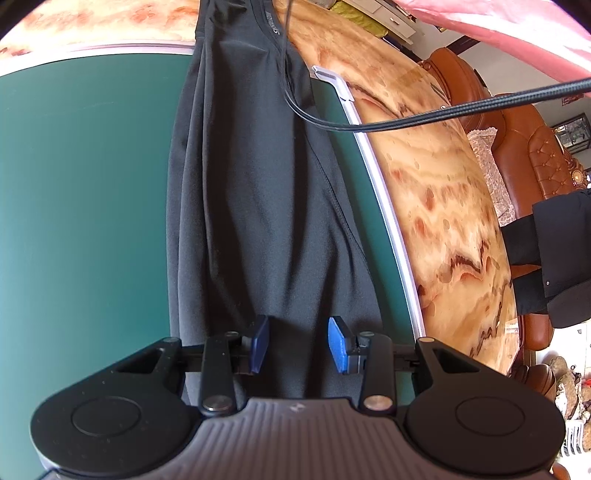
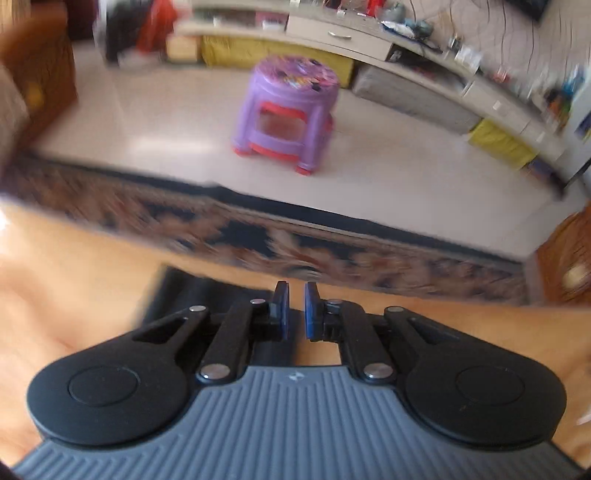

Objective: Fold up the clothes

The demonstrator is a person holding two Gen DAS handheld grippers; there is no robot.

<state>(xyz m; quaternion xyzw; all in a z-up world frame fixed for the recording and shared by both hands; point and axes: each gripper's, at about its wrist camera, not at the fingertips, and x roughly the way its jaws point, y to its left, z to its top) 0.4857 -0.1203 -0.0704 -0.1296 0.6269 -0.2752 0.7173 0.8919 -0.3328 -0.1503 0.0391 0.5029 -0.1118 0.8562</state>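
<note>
- Left wrist view: a black garment [image 1: 255, 206] lies stretched out on a green mat [image 1: 81, 206], and its long axis runs straight away from the camera, from the near edge of the mat to the far one.
- The garment's far end, with a seam band and a small printed label [image 1: 274, 33], points away from the camera and passes beyond the mat's white border [image 1: 384, 206] onto the marble-patterned tabletop [image 1: 443, 206].
- It sits on the right part of the mat, its right edge close to the white border; the broad left part of the mat is bare green.
- The left gripper [image 1: 298, 345] hangs over the near end of the garment with its blue pads [image 1: 338, 345] standing clearly apart; cloth shows in the gap, but the pads do not pinch it.
- A black braided cable [image 1: 443, 110] crosses above the mat's far right corner and loops over the garment.
- Right wrist view, motion-blurred: the right gripper [image 2: 296, 314] has its pads [image 2: 282, 314] nearly together with a narrow slit between them and nothing pinched.
- A dark piece of cloth [image 2: 184, 291] lies under the right gripper's left side on the tabletop [image 2: 74, 295]; whether it is the same garment I cannot tell.
- Beyond the tabletop's edge stands a purple stool [image 2: 288, 110] on a pale floor.
</note>
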